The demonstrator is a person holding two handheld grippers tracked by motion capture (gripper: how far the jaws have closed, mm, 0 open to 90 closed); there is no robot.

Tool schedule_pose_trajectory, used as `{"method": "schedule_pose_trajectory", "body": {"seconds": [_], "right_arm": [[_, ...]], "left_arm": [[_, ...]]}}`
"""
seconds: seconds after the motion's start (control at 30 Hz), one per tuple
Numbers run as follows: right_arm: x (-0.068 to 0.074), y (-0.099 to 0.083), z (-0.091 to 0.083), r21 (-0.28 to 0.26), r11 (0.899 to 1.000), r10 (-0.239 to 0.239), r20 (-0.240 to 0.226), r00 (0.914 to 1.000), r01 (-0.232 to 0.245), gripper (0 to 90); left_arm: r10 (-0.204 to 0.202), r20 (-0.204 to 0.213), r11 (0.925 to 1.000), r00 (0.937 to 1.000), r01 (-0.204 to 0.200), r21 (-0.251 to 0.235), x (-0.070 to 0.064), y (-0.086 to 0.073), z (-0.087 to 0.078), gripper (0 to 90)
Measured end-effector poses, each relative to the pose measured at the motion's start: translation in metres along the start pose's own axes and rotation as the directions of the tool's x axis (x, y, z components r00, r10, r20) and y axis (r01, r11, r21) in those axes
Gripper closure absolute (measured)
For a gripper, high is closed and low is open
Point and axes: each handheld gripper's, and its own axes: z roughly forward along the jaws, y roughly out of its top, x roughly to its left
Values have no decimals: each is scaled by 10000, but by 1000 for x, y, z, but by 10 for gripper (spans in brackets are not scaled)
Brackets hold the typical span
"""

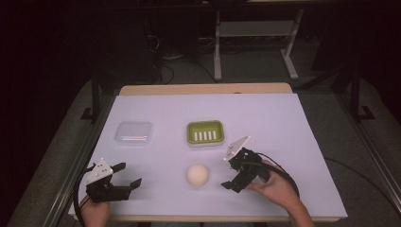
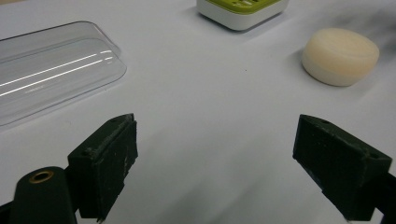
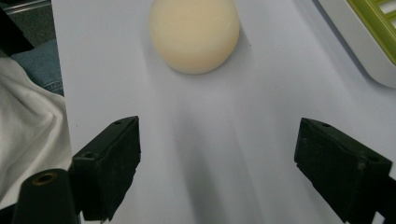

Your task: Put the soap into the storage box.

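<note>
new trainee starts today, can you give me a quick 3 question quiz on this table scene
1. True or false: the round cream soap bar lies inside the green and white soap dish.
2. Which gripper is nearer the clear plastic lid? A) left gripper B) right gripper C) both equally
3. Fill in: both grippers stand ____, with nothing between their jaws.

Key
1. False. The soap bar sits on the white table cover, apart from the dish and nearer the person.
2. A. The lid lies on the left side of the table, beyond the left gripper.
3. Open.
</note>
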Motion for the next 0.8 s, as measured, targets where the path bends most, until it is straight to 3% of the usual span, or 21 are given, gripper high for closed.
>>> {"method": "schedule_pose_trajectory", "body": {"seconds": [0.8], "right_arm": [[0, 37, 20, 323, 9980, -536, -161, 9984, 541, 140]], "left_arm": [[-75, 11, 10000, 10000, 75, 19, -1, -1, 0, 130]]}}
